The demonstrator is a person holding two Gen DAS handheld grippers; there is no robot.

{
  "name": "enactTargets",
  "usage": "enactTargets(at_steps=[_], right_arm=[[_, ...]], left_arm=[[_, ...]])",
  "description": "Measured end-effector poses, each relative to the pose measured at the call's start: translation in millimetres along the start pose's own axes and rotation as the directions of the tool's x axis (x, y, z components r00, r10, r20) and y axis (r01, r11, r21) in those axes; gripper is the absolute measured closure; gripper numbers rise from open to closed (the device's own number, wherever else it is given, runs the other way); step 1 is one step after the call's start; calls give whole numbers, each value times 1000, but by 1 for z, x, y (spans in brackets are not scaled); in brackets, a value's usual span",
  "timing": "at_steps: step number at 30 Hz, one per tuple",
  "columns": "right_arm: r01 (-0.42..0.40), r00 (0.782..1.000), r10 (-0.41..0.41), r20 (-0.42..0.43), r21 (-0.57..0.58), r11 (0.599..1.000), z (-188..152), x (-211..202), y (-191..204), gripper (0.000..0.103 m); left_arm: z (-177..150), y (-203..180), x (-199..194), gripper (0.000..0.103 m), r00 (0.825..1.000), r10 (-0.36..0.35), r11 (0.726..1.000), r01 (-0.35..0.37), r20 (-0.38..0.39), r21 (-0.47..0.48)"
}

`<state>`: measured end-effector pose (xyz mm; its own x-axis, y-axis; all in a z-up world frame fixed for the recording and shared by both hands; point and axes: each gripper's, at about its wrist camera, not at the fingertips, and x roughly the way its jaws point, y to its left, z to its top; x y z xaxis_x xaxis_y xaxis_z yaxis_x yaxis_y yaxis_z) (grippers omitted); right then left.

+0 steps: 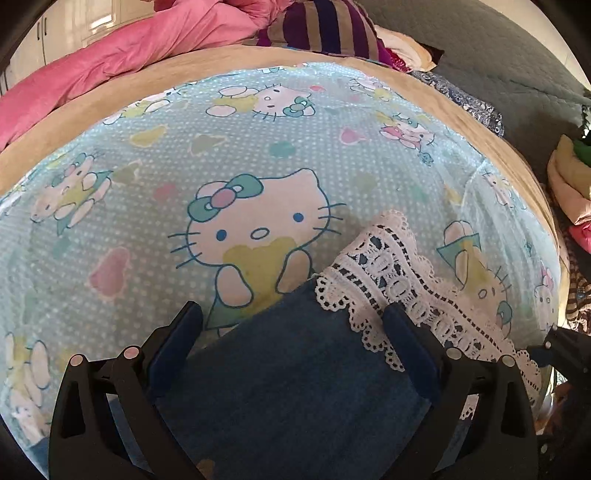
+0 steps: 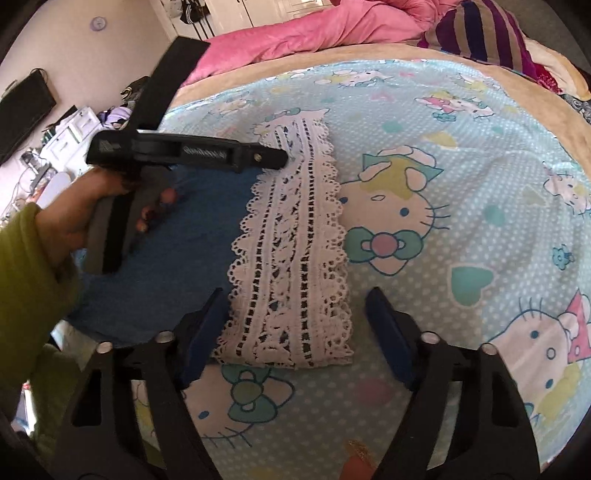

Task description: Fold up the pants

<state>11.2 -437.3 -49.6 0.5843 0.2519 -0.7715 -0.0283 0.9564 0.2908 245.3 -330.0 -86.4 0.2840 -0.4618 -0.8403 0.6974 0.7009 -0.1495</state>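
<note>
Right wrist view shows blue pants (image 2: pixel 207 206) with a lace hem (image 2: pixel 291 266) lying flat on the bed (image 2: pixel 480 155). Left claw (image 1: pixel 291 314) and right claw (image 2: pixel 295 306) gape empty; pinch both hem corners evenly.

Your left gripper (image 1: pixel 291 321) has its jaws spread wide over the blue pants (image 1: pixel 288 376), fingers either side of the fabric, not pinching it. White lace hem (image 1: pixel 399 288) runs diagonally off the pants' right edge; your right finger sits on it. Pants lie on the cartoon-cat sheet (image 1: pixel 147 177). Pink duvet (image 1: pixel 122 55) is well beyond the sheet's far-left edge, striped pillow (image 1: pixel 328 29) beyond its far edge.
</note>
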Motion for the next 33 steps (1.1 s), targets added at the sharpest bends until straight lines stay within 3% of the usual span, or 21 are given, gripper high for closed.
enactTargets(at_steps=[1, 5, 6, 8, 11, 15, 22, 28, 33], right_arm=[[-12, 1000, 12, -3, -3, 1000, 0, 1, 2, 50], [-55, 998, 55, -6, -2, 998, 1, 7, 2, 53], [-66, 998, 66, -1, -4, 998, 1, 8, 2, 55], [-96, 995, 96, -4, 2, 995, 3, 8, 2, 69], [-114, 994, 114, -4, -2, 994, 5, 7, 5, 77], [-138, 990, 138, 15, -1, 990, 8, 0, 11, 81], [-148, 987, 153, 51, -103, 984, 22, -17, 49, 82], [-155, 984, 171, 57, -217, 964, 33, -22, 95, 82], [-167, 983, 185, 24, -326, 930, 30, -13, 140, 82]], left_arm=[[0, 0, 0, 7, 1000, -7, 1000, 7, 2, -3], [-1, -8, -7, 40, 999, -44, 999, 43, 23, 33], [-2, -11, -8, 43, 999, -41, 998, 40, 25, 49], [-3, -18, -8, 57, 999, -37, 997, 36, 26, 62], [-2, -22, -6, 72, 999, -36, 999, 35, 12, 41], [-4, -30, -14, 86, 999, 16, 998, -18, 32, 65], [-17, -9, -58, 89, 986, -65, 997, 69, 152, -18], [-35, 20, -105, 89, 968, -43, 993, 68, 249, -93], [-58, 55, -130, 87, 954, -35, 974, 99, 298, -202]])
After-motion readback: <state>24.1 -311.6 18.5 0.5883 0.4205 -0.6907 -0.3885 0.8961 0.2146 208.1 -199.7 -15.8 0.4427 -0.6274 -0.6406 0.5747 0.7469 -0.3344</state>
